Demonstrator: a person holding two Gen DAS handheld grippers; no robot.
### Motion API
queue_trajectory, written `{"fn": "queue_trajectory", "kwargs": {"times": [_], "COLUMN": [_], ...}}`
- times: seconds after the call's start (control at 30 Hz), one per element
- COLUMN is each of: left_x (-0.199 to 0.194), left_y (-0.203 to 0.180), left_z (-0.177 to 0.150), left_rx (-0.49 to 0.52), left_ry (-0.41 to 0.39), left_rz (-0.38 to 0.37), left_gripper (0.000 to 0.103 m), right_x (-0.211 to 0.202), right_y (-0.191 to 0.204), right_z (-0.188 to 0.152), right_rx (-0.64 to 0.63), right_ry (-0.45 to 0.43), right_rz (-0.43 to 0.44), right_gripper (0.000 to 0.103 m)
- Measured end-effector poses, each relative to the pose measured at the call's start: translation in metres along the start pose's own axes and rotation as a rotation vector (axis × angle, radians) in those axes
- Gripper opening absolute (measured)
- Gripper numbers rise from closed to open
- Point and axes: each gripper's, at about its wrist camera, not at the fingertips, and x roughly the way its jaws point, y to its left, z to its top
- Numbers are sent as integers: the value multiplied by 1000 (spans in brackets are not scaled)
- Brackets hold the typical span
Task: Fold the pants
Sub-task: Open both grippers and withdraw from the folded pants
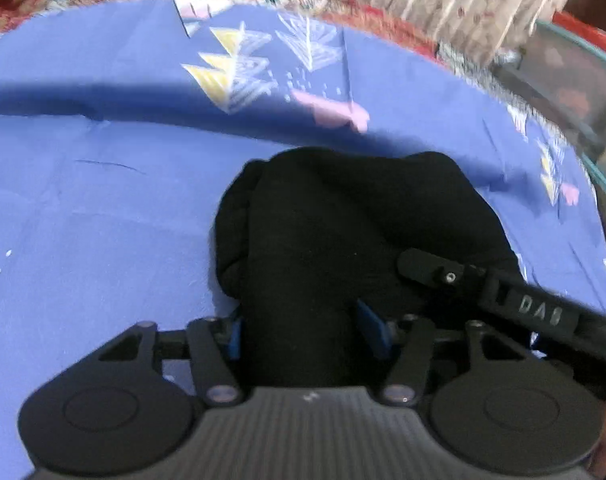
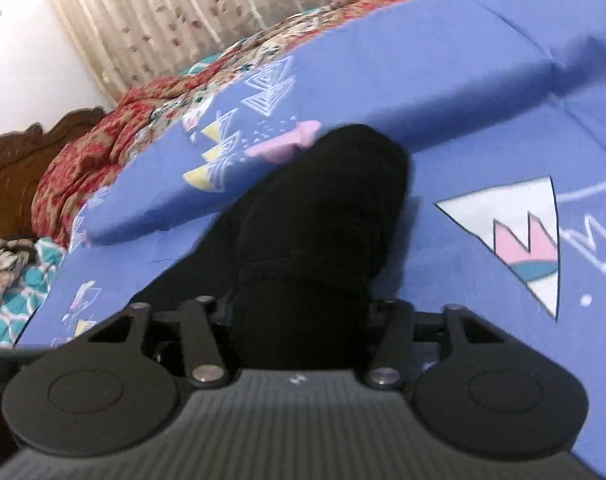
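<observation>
You had both grippers, L (image 1: 299, 330) & R (image 2: 301, 320), jaws pinching the black pants (image 1: 343, 232); fabric bunched between jaws, running straight ahead over the bed (image 1: 83, 220).

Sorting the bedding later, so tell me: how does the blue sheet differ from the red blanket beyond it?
The blue sheet is mostly plain, with scattered triangle prints; the red blanket carries a dense red and tan pattern all over. The blue sheet lies fairly smooth and spread out, while the red blanket is bunched and rumpled along the far edge. The black pants rest on the blue sheet, not on the red blanket. Both lie on the same bed.
</observation>
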Motion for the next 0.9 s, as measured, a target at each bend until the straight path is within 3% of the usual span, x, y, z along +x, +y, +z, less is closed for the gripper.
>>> {"fn": "queue_trajectory", "kwargs": {"times": [0.07,0.2,0.3,0.4,0.47,0.67,0.77,0.8,0.9], "left_x": [-13,-63,-113,-157,-179,-233,-254,-259,-270], "left_y": [-3,-2,-9,-21,-30,-58,-73,-77,-85], "left_z": [-3,-10,-39,-77,-102,-169,-193,-200,-213], "left_rx": [-11,-36,-9,53,77,106,132,146,165], "left_ry": [-11,-66,-100,-106,-96,-68,-71,-77,-103], "left_rz": [2,22,33,92,116,156,170,175,215], "left_gripper": [56,56,62,72,73,76,78,84,87], "right_x": [-10,-54,-124,-175,-208,-246,-247,-245,-251], "right_y": [4,21,26,27,30,50,63,69,80], "right_z": [6,8,-14,-47,-78,-159,-178,-177,-172], "right_rx": [21,-99,-89,-55,-16,96,110,103,92], "right_ry": [24,-6,-90,-101,-70,84,162,178,174], "right_rz": [-10,-131,-133,-115,-105,-75,-52,-50,-40], "right_gripper": [66,71,79,81,81,81,81,81,80]}}
